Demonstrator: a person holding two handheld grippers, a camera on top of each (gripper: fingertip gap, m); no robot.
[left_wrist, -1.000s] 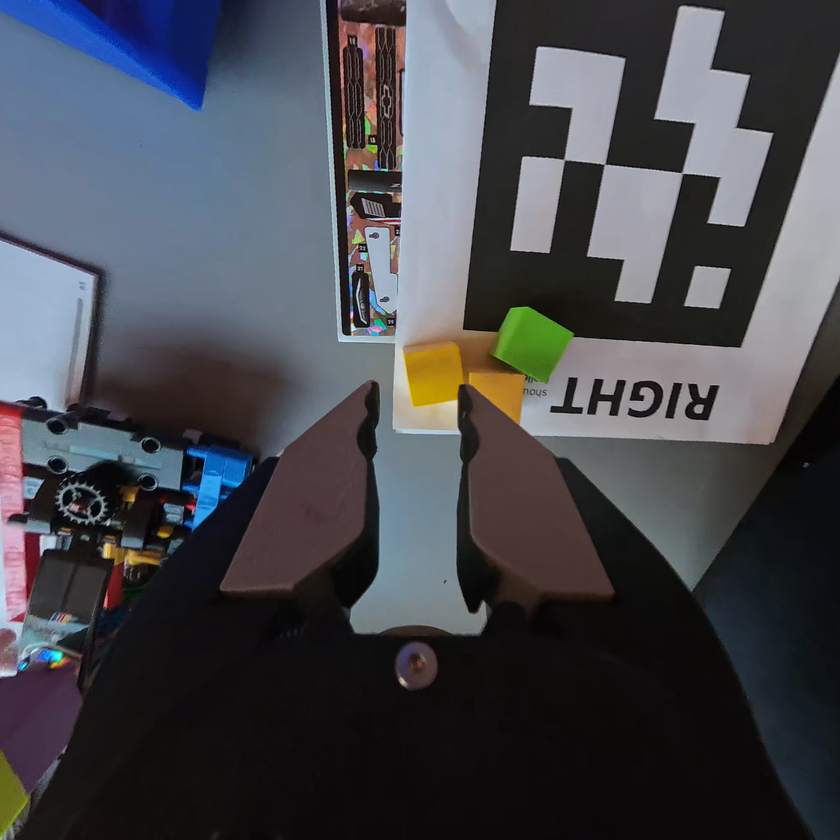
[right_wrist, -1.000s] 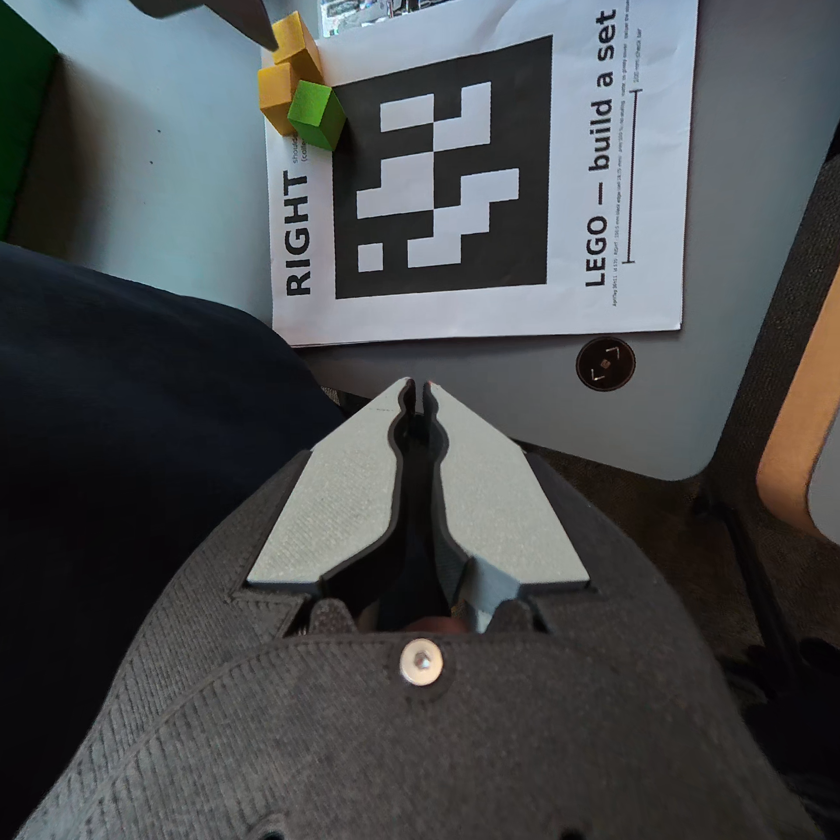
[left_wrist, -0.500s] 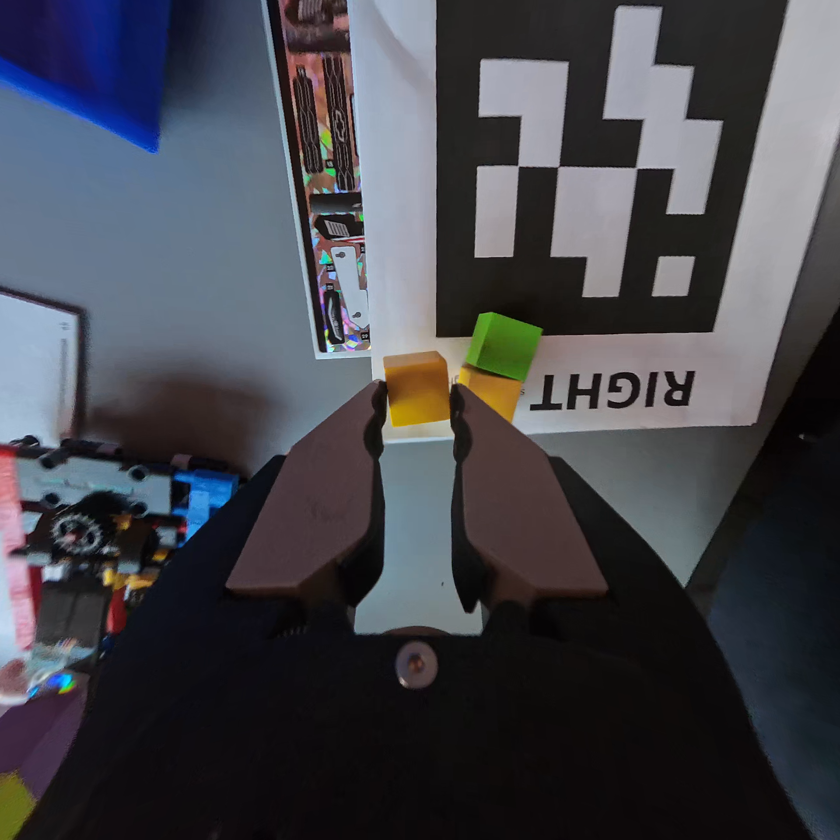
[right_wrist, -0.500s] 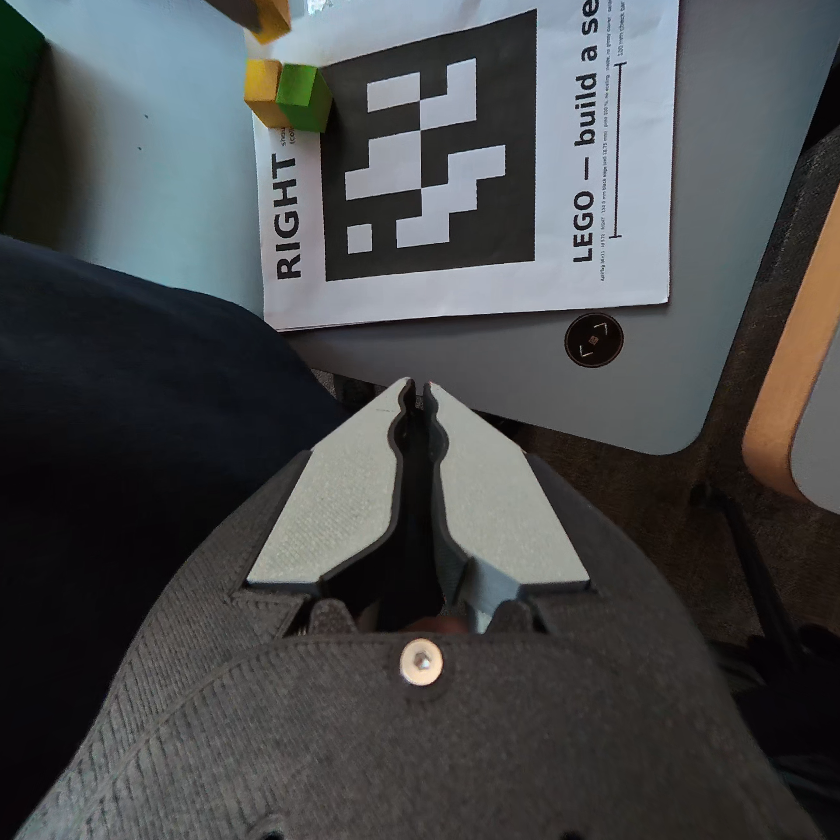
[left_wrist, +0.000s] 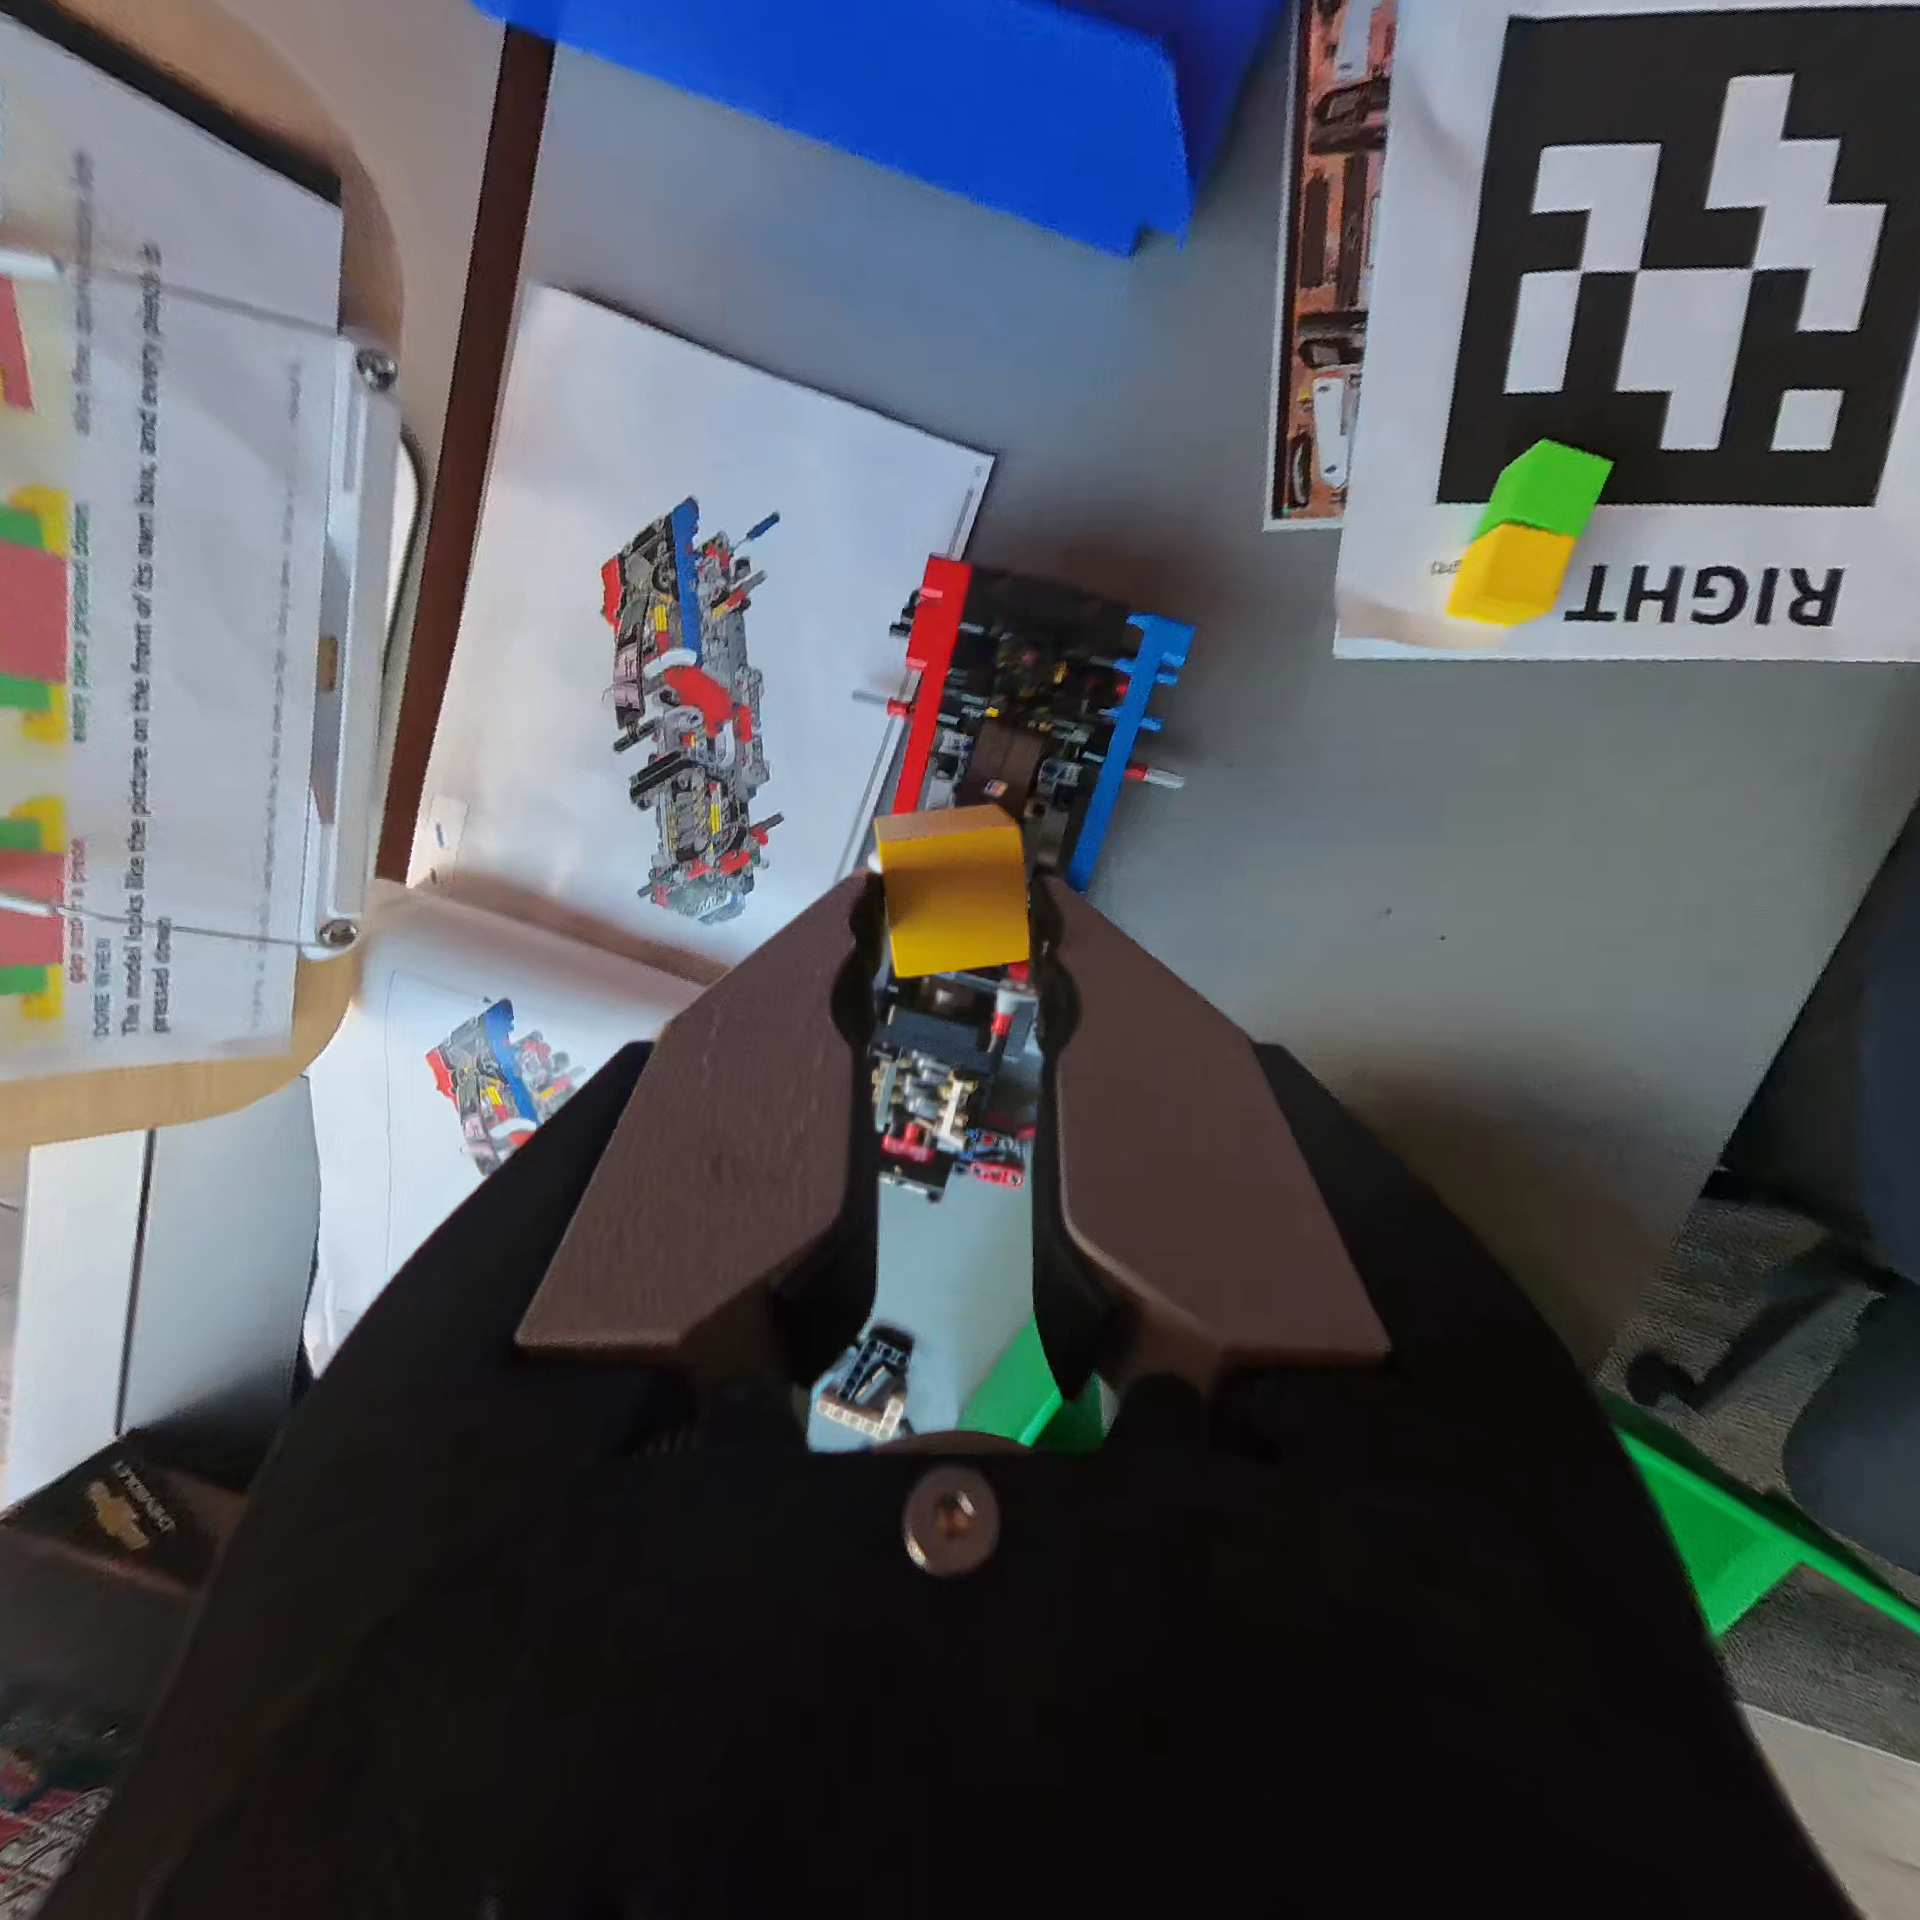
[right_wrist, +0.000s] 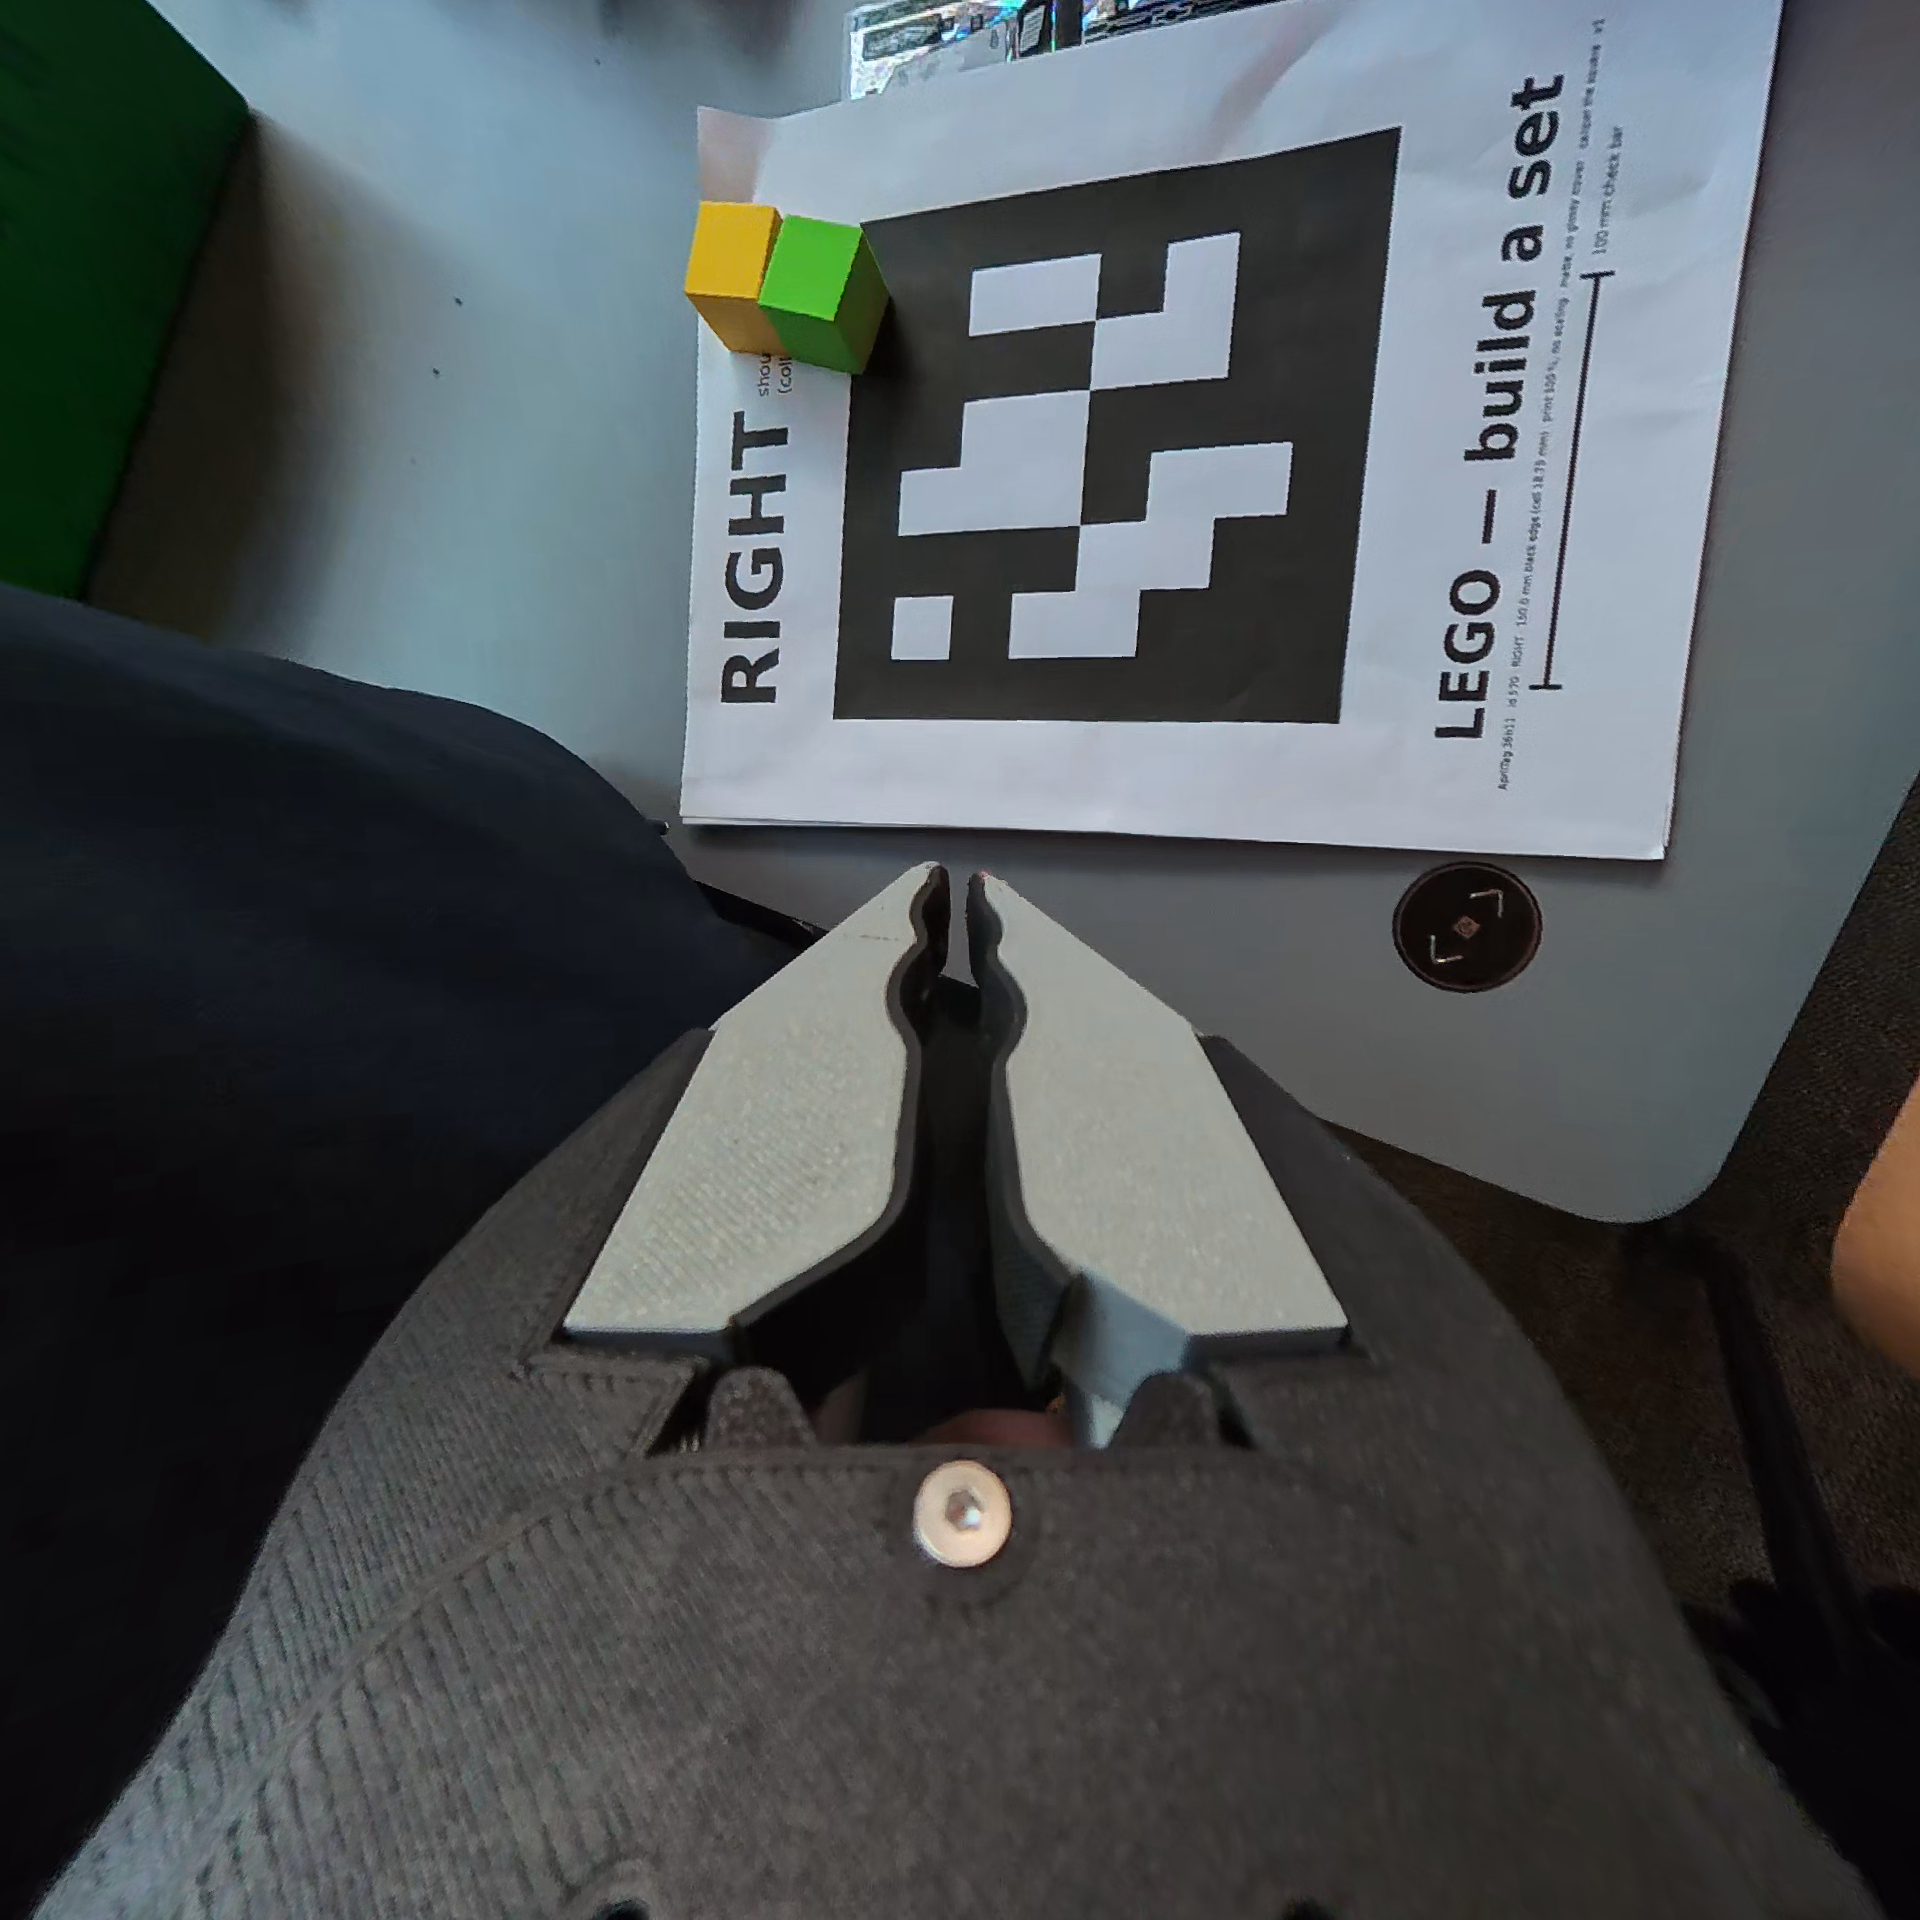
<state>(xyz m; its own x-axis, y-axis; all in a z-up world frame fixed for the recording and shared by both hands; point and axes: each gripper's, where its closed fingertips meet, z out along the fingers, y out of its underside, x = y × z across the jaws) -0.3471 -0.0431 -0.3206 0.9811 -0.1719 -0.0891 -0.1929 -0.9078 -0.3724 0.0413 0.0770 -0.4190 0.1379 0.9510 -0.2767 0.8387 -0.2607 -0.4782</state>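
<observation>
Fingers (left_wrist: 1081, 935) of L gripper (left_wrist: 954, 920) seemingly clamp yellow cube (left_wrist: 951, 899).

The left gripper (left_wrist: 954, 914) has its two brown fingers (left_wrist: 748, 1122) part way closed, tips clamped on either side of a yellow block (left_wrist: 951, 894), so it's properly pinched and sticking out past the tips. It's pointing forward and down, held up off the surface (left_wrist: 1455, 883). The right gripper (right_wrist: 958, 883) has grey fingers (right_wrist: 790, 1132) basically closed together with nothing between them, only a thin slit at the tips. It's hanging low near the front edge of the surface. A bit of bare arm (right_wrist: 1875, 1236) peeks in at the right edge of the right wrist view.
</observation>
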